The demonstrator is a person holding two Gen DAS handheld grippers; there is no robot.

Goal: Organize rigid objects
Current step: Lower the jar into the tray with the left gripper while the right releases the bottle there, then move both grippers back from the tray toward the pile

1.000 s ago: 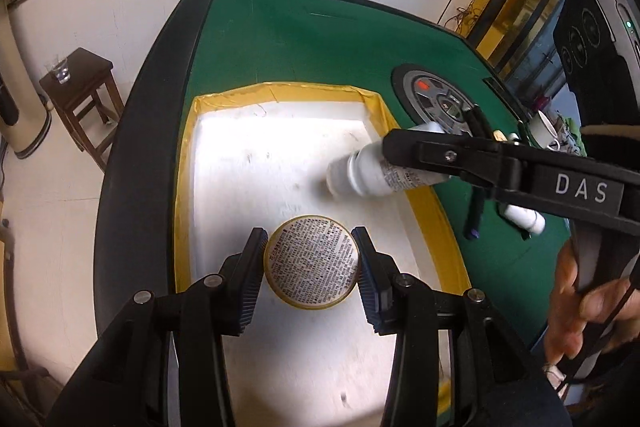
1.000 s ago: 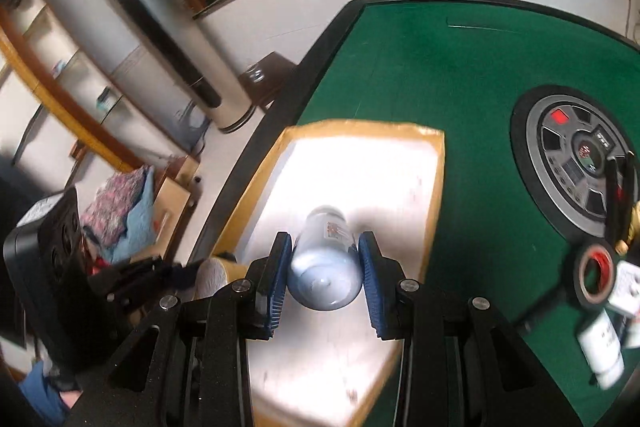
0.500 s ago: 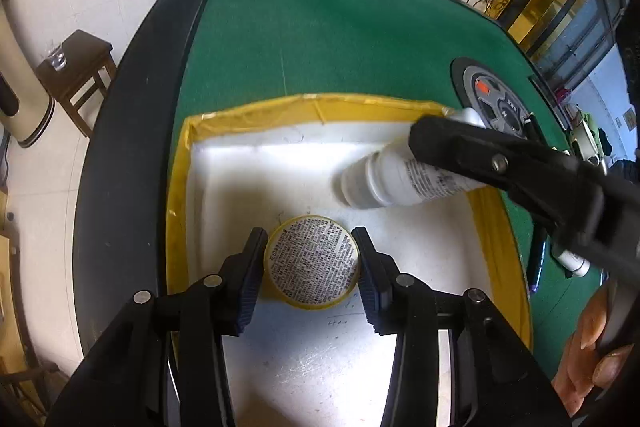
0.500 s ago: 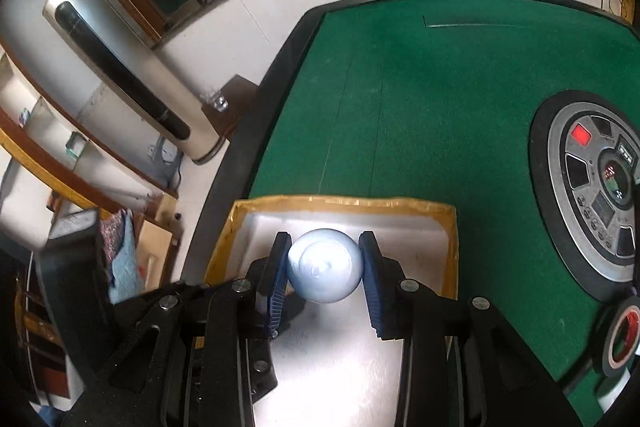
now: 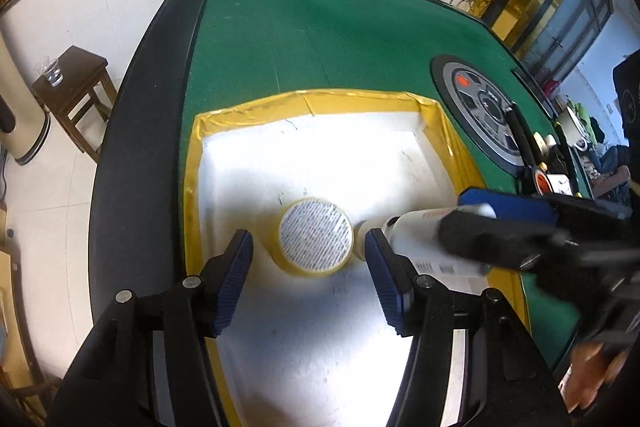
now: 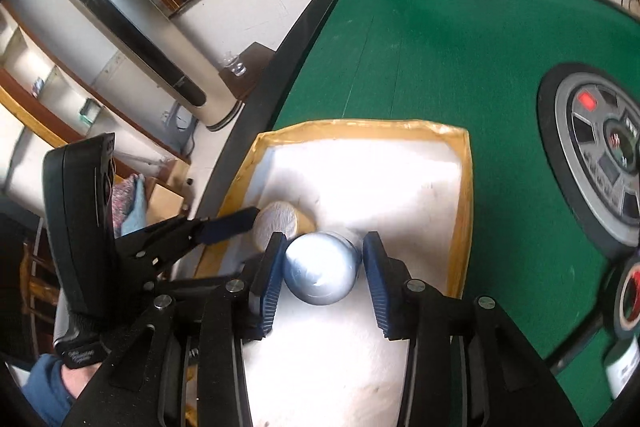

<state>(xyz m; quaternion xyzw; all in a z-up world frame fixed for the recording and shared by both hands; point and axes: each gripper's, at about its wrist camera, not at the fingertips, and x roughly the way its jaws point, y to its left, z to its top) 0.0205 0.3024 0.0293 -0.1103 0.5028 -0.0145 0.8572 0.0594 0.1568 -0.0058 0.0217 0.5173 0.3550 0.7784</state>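
A round yellow tin [image 5: 316, 241] with a printed white face stands in the white tray with the yellow rim [image 5: 192, 163]. My left gripper [image 5: 310, 267] straddles it; its jaws are opening, with a gap on each side of the tin. A white bottle [image 6: 320, 269] lies between the pads of my right gripper [image 6: 322, 279], its cap end [image 5: 416, 233] down in the tray right beside the tin [image 6: 276, 223]. The right jaws are opening too: the left pad still touches the bottle, and the right pad stands just off it.
The tray [image 6: 462, 187] sits on a green felt table with a black padded edge. A round control panel [image 6: 600, 163] is set in the felt to the right. A red-and-black tape roll [image 6: 626, 295], another white bottle [image 6: 620, 367] and dark pens [image 5: 524, 135] lie beyond the tray.
The left jaws have spread off the yellow tin, which now stands free. The right gripper has brought the bottle down into the tray beside the tin, and its grip has loosened.
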